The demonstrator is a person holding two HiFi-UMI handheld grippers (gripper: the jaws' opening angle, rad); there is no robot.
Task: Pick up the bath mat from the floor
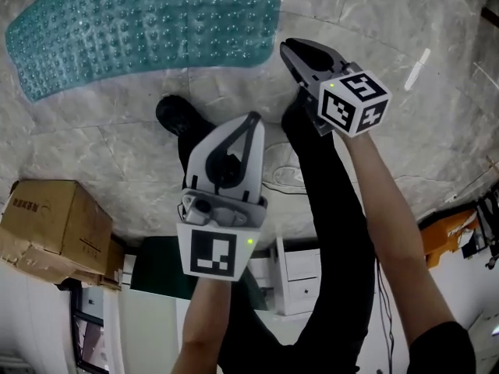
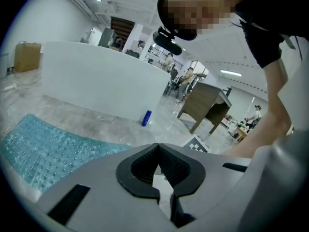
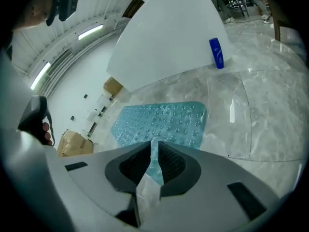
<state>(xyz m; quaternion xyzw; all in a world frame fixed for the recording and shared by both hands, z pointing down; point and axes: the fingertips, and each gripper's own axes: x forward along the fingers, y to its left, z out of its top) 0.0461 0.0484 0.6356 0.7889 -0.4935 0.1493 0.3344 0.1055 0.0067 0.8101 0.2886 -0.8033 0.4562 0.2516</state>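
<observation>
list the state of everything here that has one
bath mat: flat on the floor, untouched
left gripper: shut, empty
right gripper: shut, empty, not touching the mat
blue bottle: upright on the floor
cardboard box: closed

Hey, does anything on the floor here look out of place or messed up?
A blue bottle stands alone on the floor by the white wall, an odd spot. The bath mat lies flat.

Teal studded bath mat (image 1: 148, 29), grey marbled floor (image 1: 437, 131), blue bottle (image 3: 217, 53).
</observation>
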